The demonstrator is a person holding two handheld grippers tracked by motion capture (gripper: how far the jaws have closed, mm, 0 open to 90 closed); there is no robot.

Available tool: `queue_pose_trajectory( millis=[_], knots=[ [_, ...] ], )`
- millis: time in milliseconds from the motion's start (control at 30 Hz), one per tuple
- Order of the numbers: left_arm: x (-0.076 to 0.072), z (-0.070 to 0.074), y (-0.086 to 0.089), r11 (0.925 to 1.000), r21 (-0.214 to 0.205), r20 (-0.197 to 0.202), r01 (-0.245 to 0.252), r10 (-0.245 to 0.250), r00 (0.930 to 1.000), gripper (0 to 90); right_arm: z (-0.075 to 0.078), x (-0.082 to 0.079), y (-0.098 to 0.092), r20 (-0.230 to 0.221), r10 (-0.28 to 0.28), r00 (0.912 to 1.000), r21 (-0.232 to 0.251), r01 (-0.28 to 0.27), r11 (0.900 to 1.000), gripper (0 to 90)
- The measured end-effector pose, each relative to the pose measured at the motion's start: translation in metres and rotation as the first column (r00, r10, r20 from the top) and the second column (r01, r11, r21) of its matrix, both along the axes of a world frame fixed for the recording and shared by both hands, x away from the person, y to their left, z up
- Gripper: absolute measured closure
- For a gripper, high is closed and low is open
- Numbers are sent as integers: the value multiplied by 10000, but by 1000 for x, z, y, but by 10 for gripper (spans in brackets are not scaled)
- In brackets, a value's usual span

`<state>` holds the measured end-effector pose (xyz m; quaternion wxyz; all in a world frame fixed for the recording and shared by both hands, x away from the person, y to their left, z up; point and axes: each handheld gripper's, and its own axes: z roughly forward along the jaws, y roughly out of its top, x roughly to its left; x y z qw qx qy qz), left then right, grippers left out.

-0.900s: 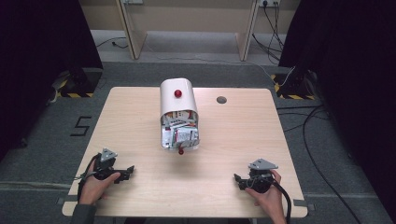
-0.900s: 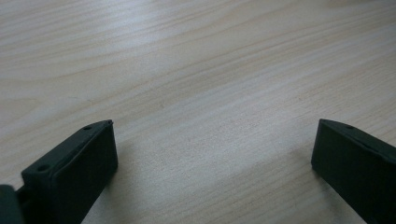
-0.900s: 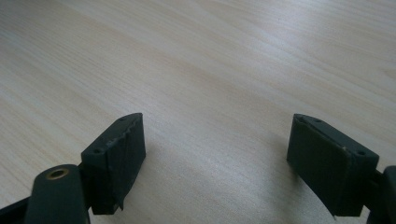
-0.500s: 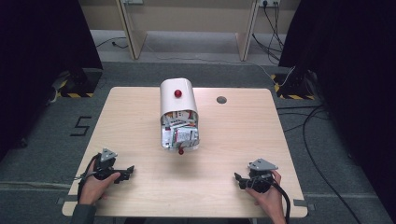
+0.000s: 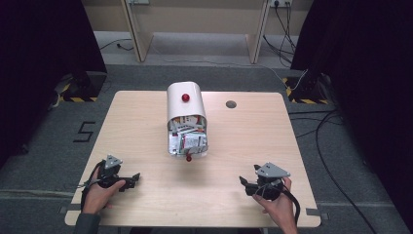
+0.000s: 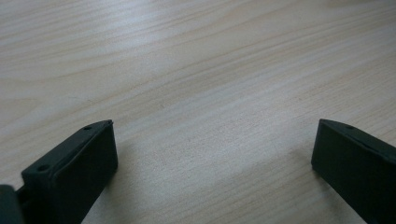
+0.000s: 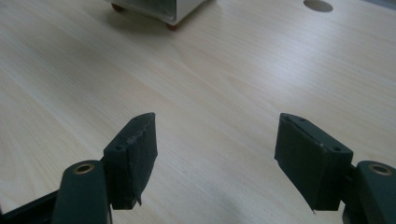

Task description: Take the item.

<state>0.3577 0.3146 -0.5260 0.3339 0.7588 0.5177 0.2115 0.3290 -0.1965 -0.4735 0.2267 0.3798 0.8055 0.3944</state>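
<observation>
A white round-topped box (image 5: 185, 109) lies in the middle of the wooden table (image 5: 243, 141), with a red knob (image 5: 185, 97) on top. Its front flap hangs open toward me, and papers and packets (image 5: 187, 136) crowd the opening. My left gripper (image 5: 135, 179) rests near the front left edge, held by a hand, jaws open over bare wood (image 6: 212, 135). My right gripper (image 5: 243, 184) sits near the front right, also open with nothing between its jaws (image 7: 215, 126). The box's lower corner (image 7: 159, 7) shows far ahead in the right gripper view.
A round cable hole (image 5: 231, 104) sits in the tabletop right of the box; it also appears at the top of the right gripper view as the hole (image 7: 317, 5). Bare wood lies between both grippers and the box. Cables run on the floor at right.
</observation>
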Motion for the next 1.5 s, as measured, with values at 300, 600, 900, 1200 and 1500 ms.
queue_pose_trajectory(
  millis=[300, 600, 900, 1200, 1500],
  knots=[
    [0, 0, 0, 10000, -1, 0, -3, 3, 10000, 0, 22, -1, 10, 492, 482, 9976, 297, -497, 9983, 329],
    [0, 0, 0, 10000, 9, -2, -13, 13, 10000, 0, 44, 1, 27, 974, 1258, 9873, 478, -1309, 9902, 353],
    [0, 0, 0, 10000, 3, 6, -25, 25, 10000, 0, 59, 4, 34, 1378, 1676, 9762, 526, -1762, 9829, 408],
    [1, 0, 0, 10000, -2, 3, -27, 27, 10000, 0, 72, 7, 48, 1571, 2207, 9626, 452, -2302, 9721, 435],
    [1, 0, 0, 10000, -33, 18, -48, 48, 10000, 0, 84, 11, 62, 1779, 2640, 9480, 710, -2799, 9574, 458]
  ],
)
